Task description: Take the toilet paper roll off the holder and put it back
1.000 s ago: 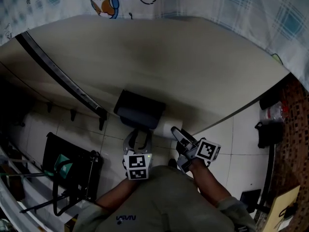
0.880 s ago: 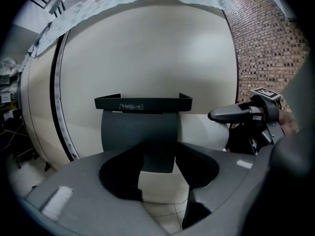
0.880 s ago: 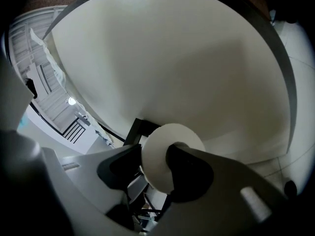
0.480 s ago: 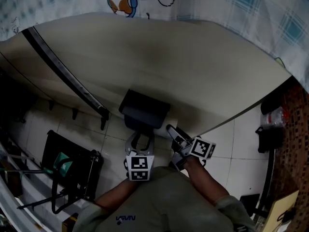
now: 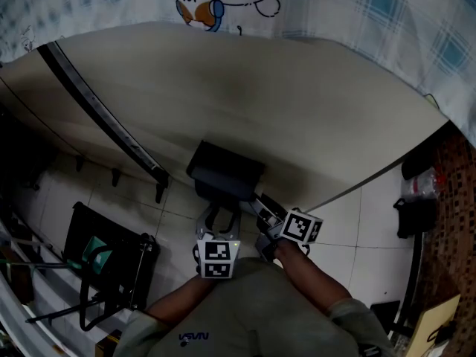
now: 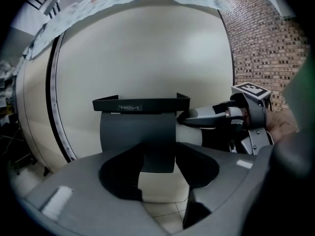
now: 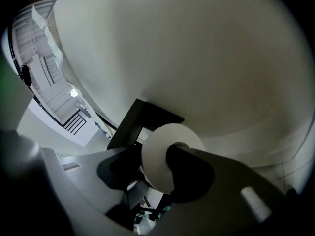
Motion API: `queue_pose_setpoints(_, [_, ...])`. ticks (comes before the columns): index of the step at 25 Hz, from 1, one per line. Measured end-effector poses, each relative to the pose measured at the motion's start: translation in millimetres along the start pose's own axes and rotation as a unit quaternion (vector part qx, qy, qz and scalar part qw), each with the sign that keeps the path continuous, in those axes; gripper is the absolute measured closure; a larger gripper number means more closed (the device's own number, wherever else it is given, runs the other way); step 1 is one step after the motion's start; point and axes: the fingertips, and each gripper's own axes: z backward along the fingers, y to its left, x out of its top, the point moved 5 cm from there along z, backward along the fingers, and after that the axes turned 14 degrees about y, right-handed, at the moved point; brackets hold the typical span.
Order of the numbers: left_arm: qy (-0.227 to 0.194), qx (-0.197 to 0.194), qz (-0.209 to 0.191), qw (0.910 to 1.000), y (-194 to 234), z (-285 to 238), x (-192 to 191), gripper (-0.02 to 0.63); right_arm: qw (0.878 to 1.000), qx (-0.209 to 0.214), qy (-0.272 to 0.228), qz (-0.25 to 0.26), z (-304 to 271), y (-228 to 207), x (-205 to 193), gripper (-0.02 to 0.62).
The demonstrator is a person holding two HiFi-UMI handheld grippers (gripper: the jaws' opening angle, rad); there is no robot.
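Holder: we see a dark toilet paper holder (image 6: 140,119) fixed to the cream wall (image 5: 260,103), with a flat shelf on top and a front cover hanging below it.

Roll: the white toilet paper roll (image 7: 157,151) sits at the holder's right end, just under the shelf, with its end face turned towards the right gripper's camera. We cannot tell whether it rests on a spindle.

Right tongs: our right gripper (image 7: 152,163) pinches the roll. One jaw covers the core hole at the roll's end and the other lies against its outer side on the left. In the left gripper view, this gripper reaches in from the right and touches the roll's end.

Left tongs: our left gripper (image 6: 157,173) is near the holder, straight in front of it, with its jaws spread. Only the lower edge of the front cover and the wall show in the gap, and nothing is gripped.

Surroundings: a checked cloth (image 5: 357,6) hangs along the far top of the wall. Pale floor tiles (image 5: 349,222) lie below it, and a dark rack (image 5: 104,251) stands at near left.
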Motion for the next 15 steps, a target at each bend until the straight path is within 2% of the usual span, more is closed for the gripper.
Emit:
queue_pose_setpoints(4, [0.003, -0.002, -0.002, 1.0, 0, -2, 0, 0.397, 1.0, 0.015, 0.013, 0.007, -4, 1, -1, 0.42])
queue_pose_setpoints(11, [0.004, -0.011, 0.002, 0.9999, 0, -7, 2, 0.397, 1.0, 0.011, 0.022, 0.016, 16, 3, -5, 0.422])
queue_pose_setpoints(15, [0.002, -0.013, 0.005, 0.9999, 0, -7, 2, 0.397, 1.0, 0.003, 0.008, 0.015, 32, 0, -11, 0.464])
